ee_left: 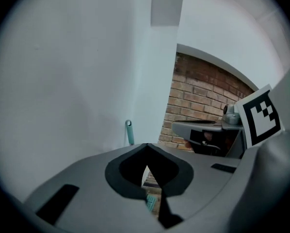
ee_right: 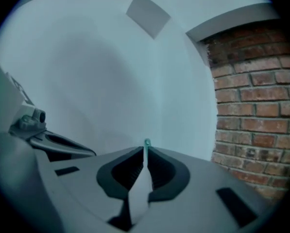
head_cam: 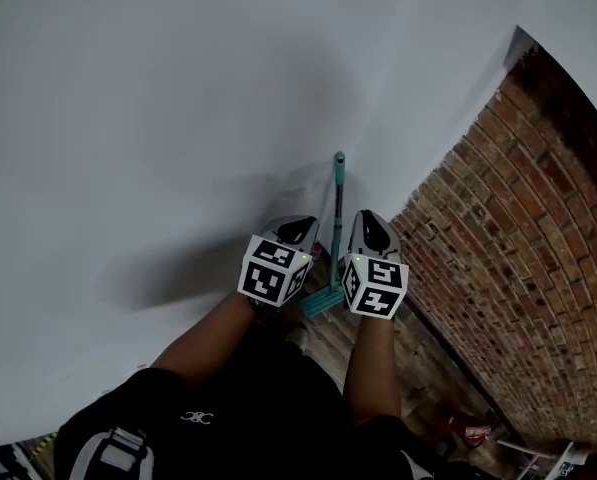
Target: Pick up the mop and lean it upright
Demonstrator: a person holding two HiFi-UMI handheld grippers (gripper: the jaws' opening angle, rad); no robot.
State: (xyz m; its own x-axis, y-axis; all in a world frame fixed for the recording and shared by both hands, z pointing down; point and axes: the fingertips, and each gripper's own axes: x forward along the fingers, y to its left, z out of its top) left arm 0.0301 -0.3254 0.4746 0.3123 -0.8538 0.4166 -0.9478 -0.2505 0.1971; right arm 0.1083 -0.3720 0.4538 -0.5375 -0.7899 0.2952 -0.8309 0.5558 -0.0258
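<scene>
The mop stands upright and leans on the white wall (head_cam: 178, 118). Its teal handle end (head_cam: 339, 158) is at the top, and its teal head (head_cam: 321, 303) rests on the floor. My left gripper (head_cam: 296, 230) is just left of the pole and my right gripper (head_cam: 370, 230) just right of it, neither touching it. In the left gripper view the handle end (ee_left: 129, 130) shows beyond the shut left gripper (ee_left: 147, 147). The right gripper view has the handle tip (ee_right: 146, 142) just above the shut right gripper (ee_right: 145, 149), with nothing held.
A red brick wall (head_cam: 518, 228) meets the white wall at a corner right of the mop. Wooden floor (head_cam: 418, 368) runs along its foot, with a red object (head_cam: 468, 430) at the lower right. A blank plate (ee_left: 166, 6) sits high on the white wall.
</scene>
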